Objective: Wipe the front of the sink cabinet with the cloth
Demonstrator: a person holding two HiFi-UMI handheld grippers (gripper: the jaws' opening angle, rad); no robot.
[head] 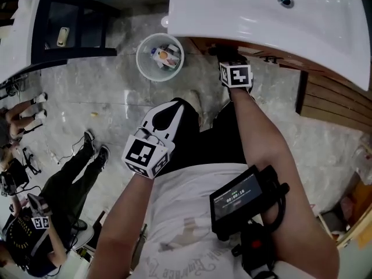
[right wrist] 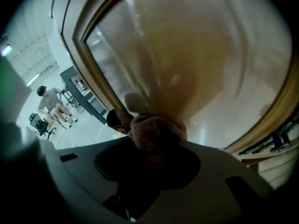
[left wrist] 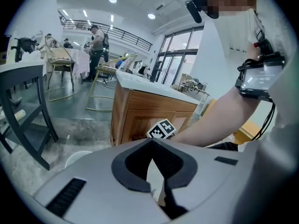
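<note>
Closest in, the left gripper (left wrist: 150,143) is held in front of the person's body, its jaws together on nothing. Farther out, the right gripper (right wrist: 149,155) is clamped on a bunched brown cloth (right wrist: 156,129), which lies against the glossy wooden cabinet door (right wrist: 187,55). In the head view the white sink (head: 261,22) hides that contact, and only the right gripper's marker cube (head: 235,75) shows.

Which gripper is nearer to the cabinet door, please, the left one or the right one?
The right. The right gripper holds the cloth up at the cabinet door below the sink; the left gripper hangs back over the person's legs, well clear of it.
</note>
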